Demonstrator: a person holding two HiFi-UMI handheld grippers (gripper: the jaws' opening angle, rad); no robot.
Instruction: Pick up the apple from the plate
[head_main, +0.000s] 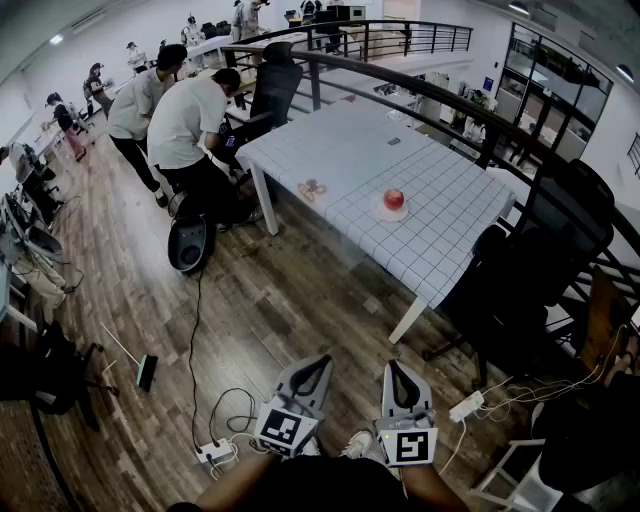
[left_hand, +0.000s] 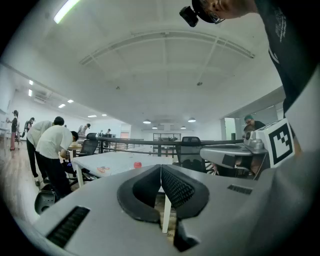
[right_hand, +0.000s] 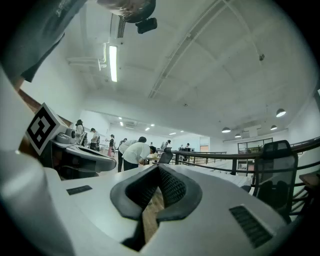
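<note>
Apple (head_main: 394, 198) is on the plate (head_main: 379, 212), center right, well apart from left gripper (head_main: 322, 360) and right gripper (head_main: 394, 365) at the bottom. Each one's 2 jaws are pinched together.

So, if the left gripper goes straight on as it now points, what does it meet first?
Nothing close. The left gripper, shut and level, faces open floor, then probably the near edge of the white table, right of the apple; depth is unclear.
</note>
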